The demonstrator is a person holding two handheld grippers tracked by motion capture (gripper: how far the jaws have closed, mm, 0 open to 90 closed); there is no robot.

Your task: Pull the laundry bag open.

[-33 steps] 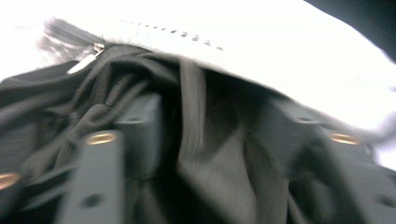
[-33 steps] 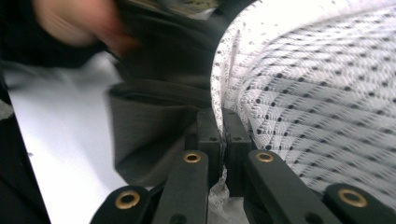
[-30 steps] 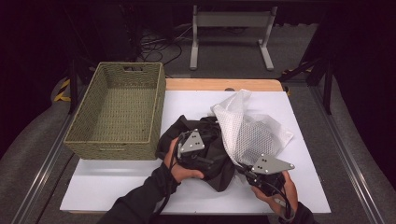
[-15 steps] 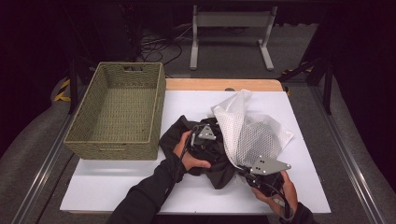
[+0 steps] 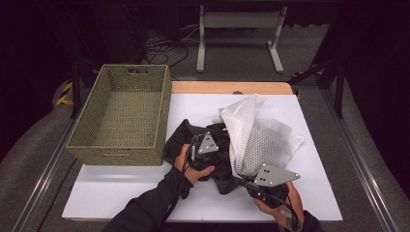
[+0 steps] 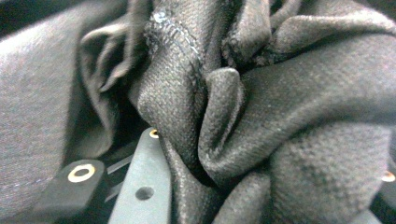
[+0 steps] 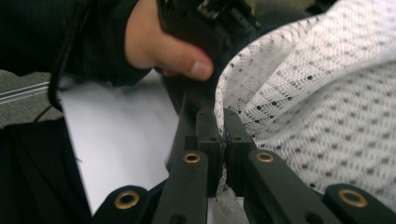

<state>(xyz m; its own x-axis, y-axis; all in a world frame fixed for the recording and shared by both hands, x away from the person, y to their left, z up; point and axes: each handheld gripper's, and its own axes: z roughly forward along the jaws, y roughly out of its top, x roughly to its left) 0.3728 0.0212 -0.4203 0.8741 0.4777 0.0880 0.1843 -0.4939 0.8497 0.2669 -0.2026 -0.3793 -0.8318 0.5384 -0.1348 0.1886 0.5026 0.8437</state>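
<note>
Black garment (image 5: pixel 193 145) lies bunched just right of the wicker basket (image 5: pixel 121 116) on the bench (image 5: pixel 121 193). Left gripper (image 5: pixel 205 145) – jaws just closing, folds bunched between them. Right gripper (image 7: pixel 223 135) – jaws clamped on the white mesh bag's (image 5: pixel 261 140) edge, beyond the garment.

We see the high view lit from above: the white table (image 5: pixel 145 193) is bright, surroundings fall to near black, and shadows are soft. In the left gripper view the dark garment (image 6: pixel 280 116) is dim and soft-focus at the edges. In the right gripper view the white mesh bag (image 7: pixel 327 93) glares slightly, and the hand (image 7: pixel 163 46) is blurred.
</note>
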